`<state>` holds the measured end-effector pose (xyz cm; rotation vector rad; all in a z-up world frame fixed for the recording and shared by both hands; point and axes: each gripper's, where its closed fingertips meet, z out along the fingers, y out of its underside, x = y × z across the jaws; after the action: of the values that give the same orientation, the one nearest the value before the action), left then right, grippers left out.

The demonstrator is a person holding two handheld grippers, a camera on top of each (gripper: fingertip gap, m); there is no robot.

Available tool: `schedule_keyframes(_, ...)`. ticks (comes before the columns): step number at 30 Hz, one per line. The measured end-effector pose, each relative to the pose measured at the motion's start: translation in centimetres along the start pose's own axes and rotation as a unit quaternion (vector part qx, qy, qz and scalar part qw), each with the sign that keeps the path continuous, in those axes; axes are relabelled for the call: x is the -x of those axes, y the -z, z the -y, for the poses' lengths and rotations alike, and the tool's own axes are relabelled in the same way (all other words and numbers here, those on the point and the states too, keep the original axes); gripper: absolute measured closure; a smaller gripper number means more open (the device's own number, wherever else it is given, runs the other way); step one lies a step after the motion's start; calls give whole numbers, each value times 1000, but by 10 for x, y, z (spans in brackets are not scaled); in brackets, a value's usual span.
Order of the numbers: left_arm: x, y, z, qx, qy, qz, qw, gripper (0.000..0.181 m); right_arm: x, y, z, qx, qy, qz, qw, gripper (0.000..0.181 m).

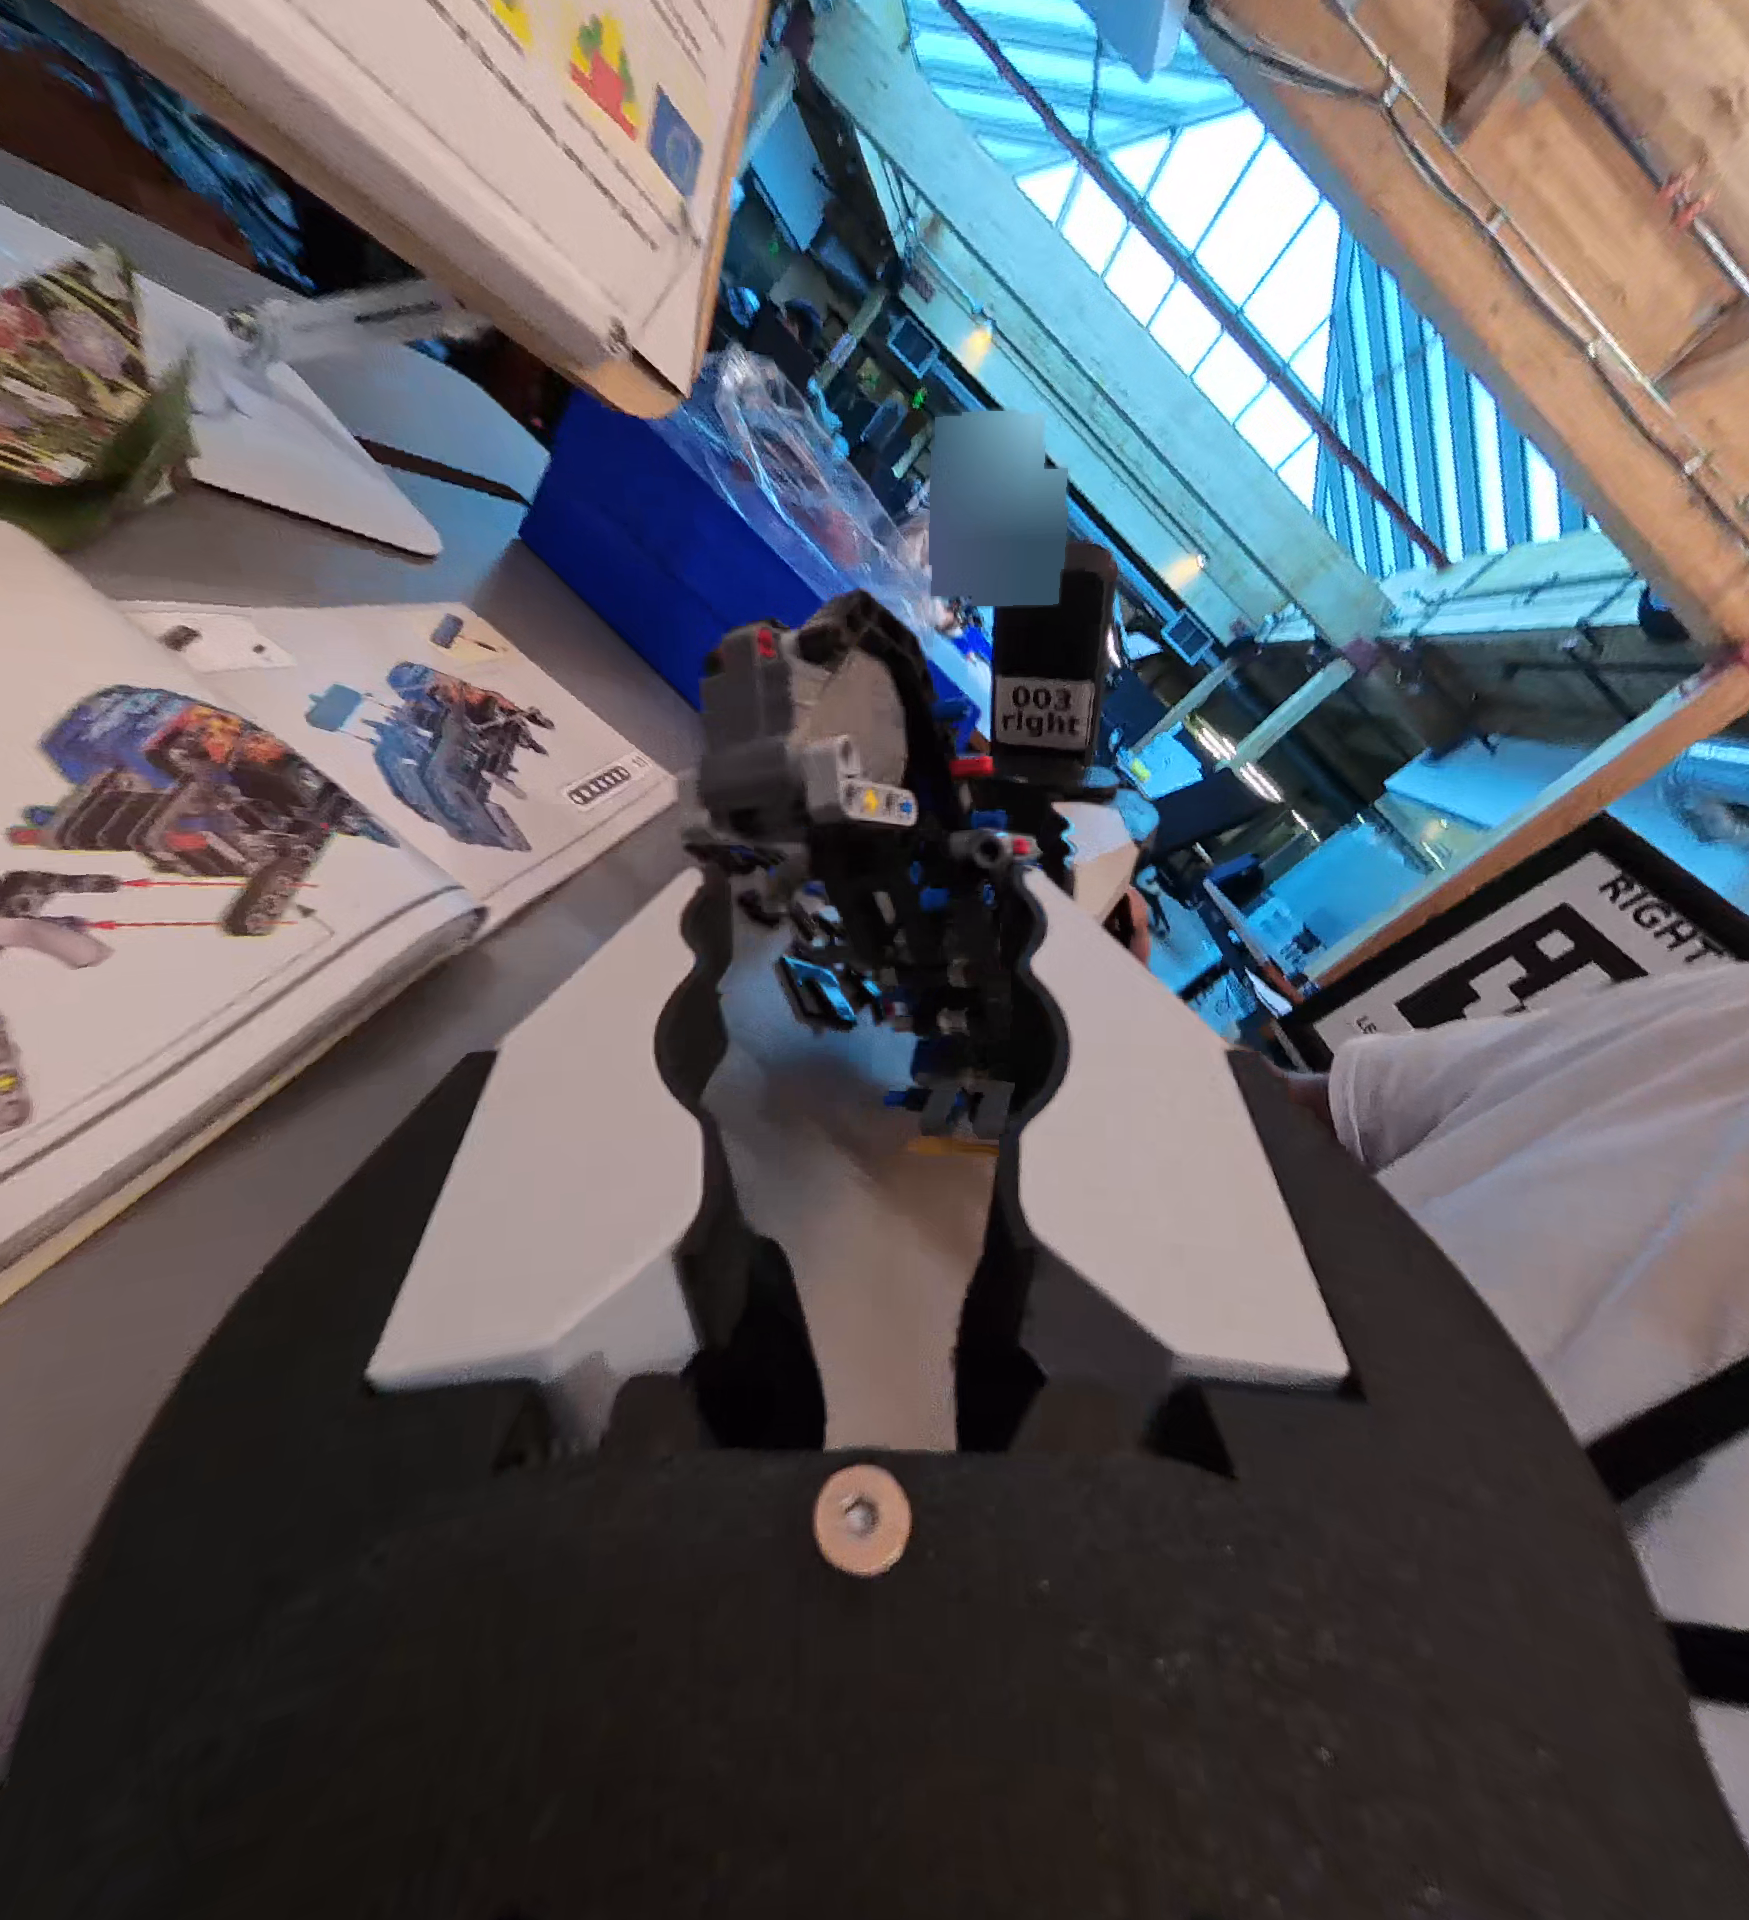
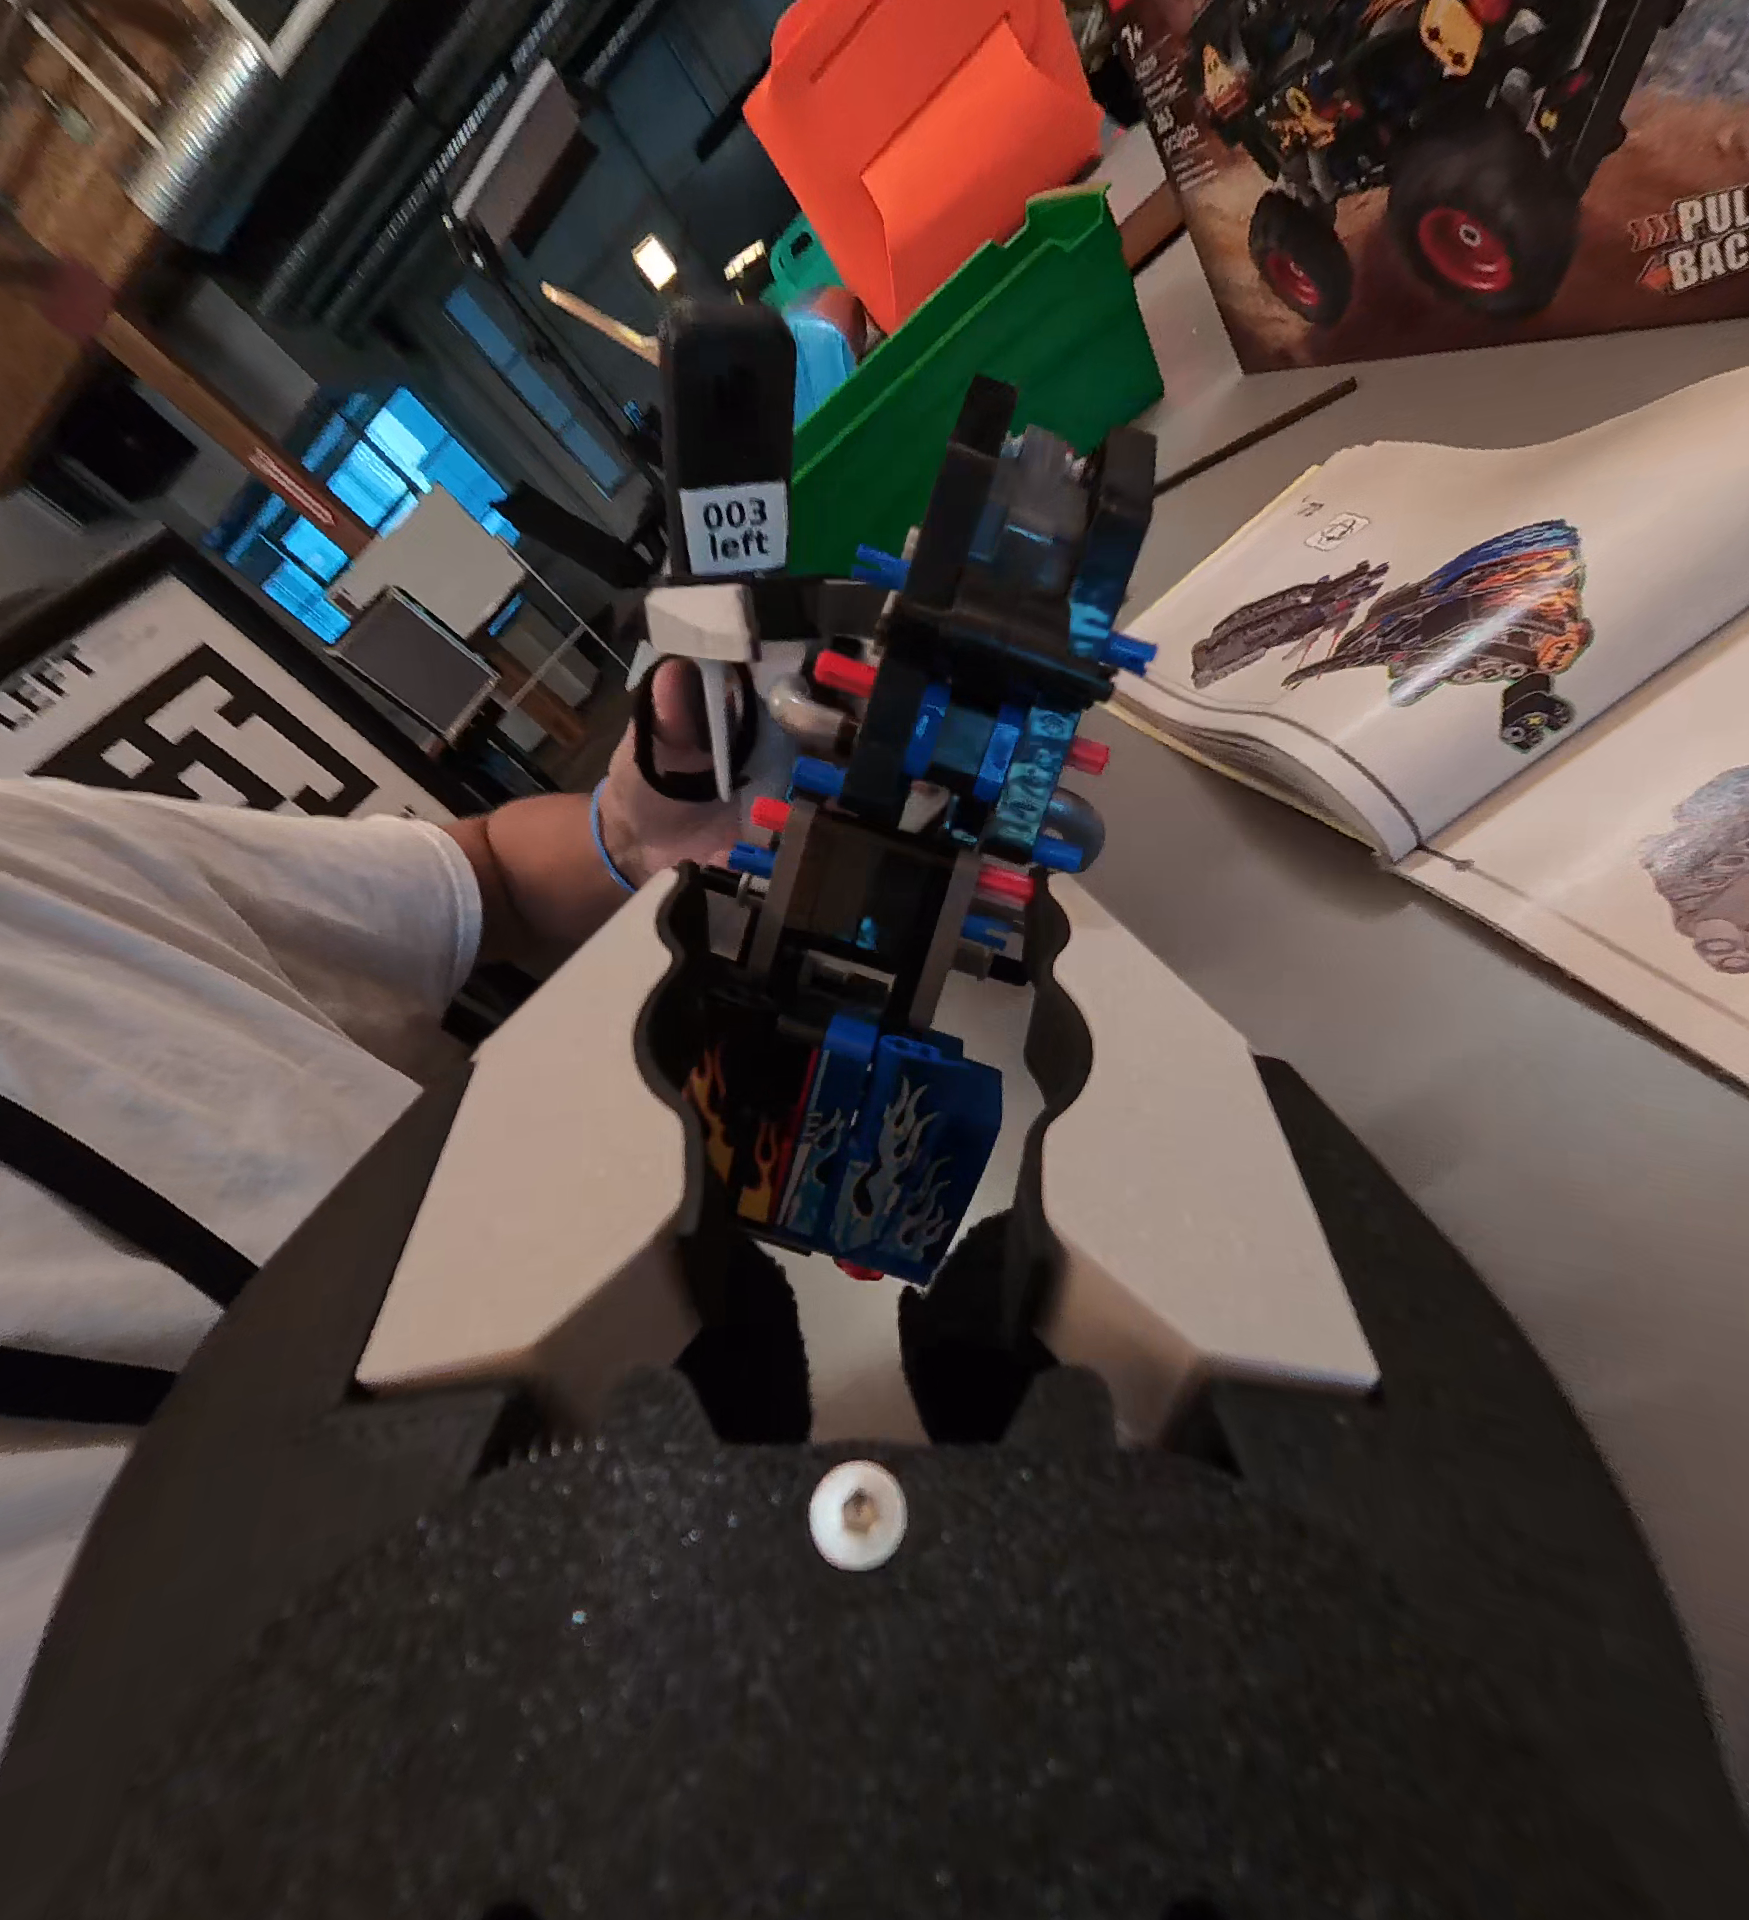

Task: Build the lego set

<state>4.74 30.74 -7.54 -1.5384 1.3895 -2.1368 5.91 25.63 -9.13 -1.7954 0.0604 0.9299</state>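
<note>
A grey table [image 2: 1472, 1091] carries an open instruction booklet [image 2: 1421, 665], a toy box [image 2: 1472, 187], a green bin [image 2: 1005, 353] — and a blue box [image 1: 631, 540].

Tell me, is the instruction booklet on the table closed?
No, the instruction booklet lies open on the table, showing printed pictures of the model.

Two handheld black grippers with white fingers [image 1: 865, 904] [image 2: 854, 914], one black-and-blue brick truck model [image 2: 937, 831], one open illustrated instruction booklet [image 2: 1535, 665], one printed truck box [image 2: 1472, 177], one green plastic bin [image 2: 1005, 343], one orange paper bag [image 2: 932, 135].
</note>
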Motion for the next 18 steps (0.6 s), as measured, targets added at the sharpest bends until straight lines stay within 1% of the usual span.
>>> schedule_keyframes(1, 4, 2, 2, -10, 0, 9, 1000, 132, 1, 1, 3, -11, -9, 8, 1000, 121)
schedule_keyframes(2, 6, 1, 1, -9, 1, 14, 1000, 127, 4, 3, 7, -24, -19, 24, 999, 121)
schedule_keyframes(3, 3, -3, -4, 0, 6, 3, 1000, 121, 9, 4, 11, -40, -26, 44, 998, 122)
schedule_keyframes(5, -15, -14, -14, 17, 29, -44, 998, 113, 17, 5, 18, -70, -31, 76, 994, 121)
schedule_keyframes(7, -33, -21, -18, 17, 43, -83, 995, 111, 22, 1, 17, -76, -16, 87, 993, 122)
schedule_keyframes(8, -39, -24, -19, 17, 41, -91, 995, 110, 24, -2, 14, -71, -5, 88, 994, 122)
schedule_keyframes(10, -43, -27, -23, 21, 24, -91, 995, 113, 27, -6, 11, -69, 12, 89, 994, 122)
schedule_keyframes(11, -43, -27, -24, 24, 19, -89, 996, 117, 28, -7, 12, -73, 17, 90, 993, 122)
schedule_keyframes(12, -45, -27, -24, 20, 19, -92, 995, 126, 30, -8, 11, -75, 19, 94, 993, 123)
schedule_keyframes(14, -45, -25, -21, 8, 31, -94, 995, 137, 31, -11, 8, -69, 24, 100, 992, 132)
schedule_keyframes(18, -41, -22, -21, 5, 47, -91, 995, 141, 30, -15, 4, -68, 28, 100, 992, 132)
